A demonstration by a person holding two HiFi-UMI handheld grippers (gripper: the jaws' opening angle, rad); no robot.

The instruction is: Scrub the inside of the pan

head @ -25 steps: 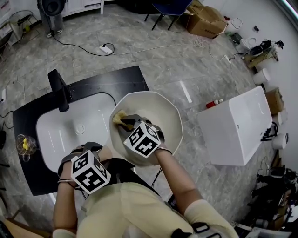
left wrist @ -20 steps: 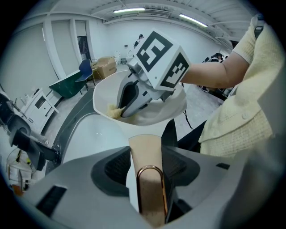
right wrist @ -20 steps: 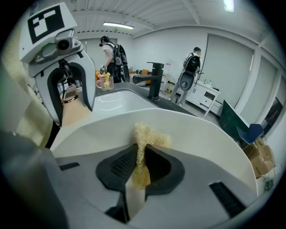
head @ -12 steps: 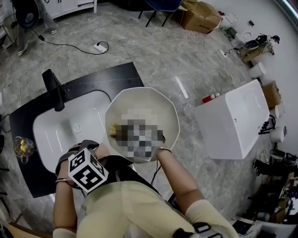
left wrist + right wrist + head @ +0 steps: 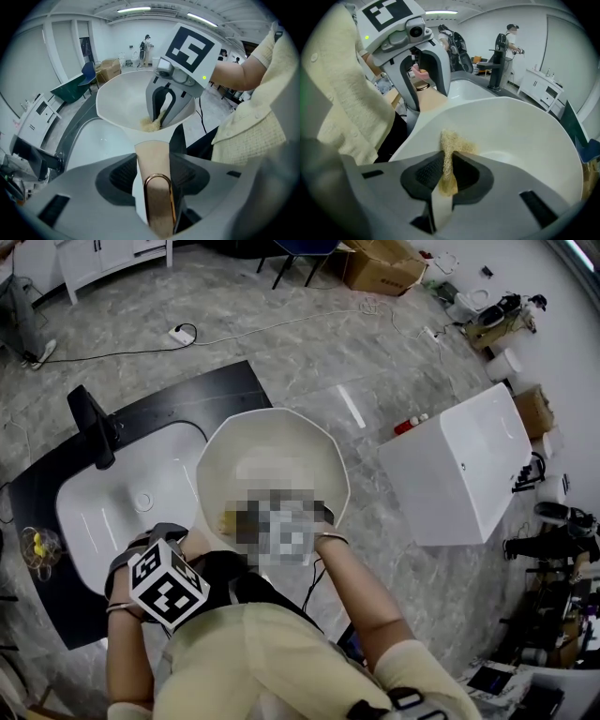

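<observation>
A cream, many-sided pan (image 5: 272, 460) is held out over the sink's right edge. My left gripper (image 5: 187, 559) is shut on the pan's beige handle (image 5: 153, 164), which has a copper hanging loop. My right gripper (image 5: 446, 164) reaches into the pan and is shut on a yellow sponge (image 5: 451, 143). The sponge presses on the pan's inner wall near the handle side. In the head view a mosaic patch covers the right gripper; only a bit of the sponge (image 5: 227, 519) shows. The left gripper view shows the right gripper (image 5: 161, 110) standing in the pan (image 5: 119, 93) with the sponge (image 5: 151, 124) at its tips.
A white sink basin (image 5: 103, 512) lies in a black counter (image 5: 37, 484) with a black faucet (image 5: 92, 423). A wire basket (image 5: 39, 549) holding yellow things sits at the counter's left. A white box-shaped unit (image 5: 464, 470) stands on the floor to the right. Cables and a power strip (image 5: 178, 334) lie beyond.
The right gripper has drawn the sponge from the pan's left inner wall down toward the handle side. The left gripper keeps its hold on the handle.
</observation>
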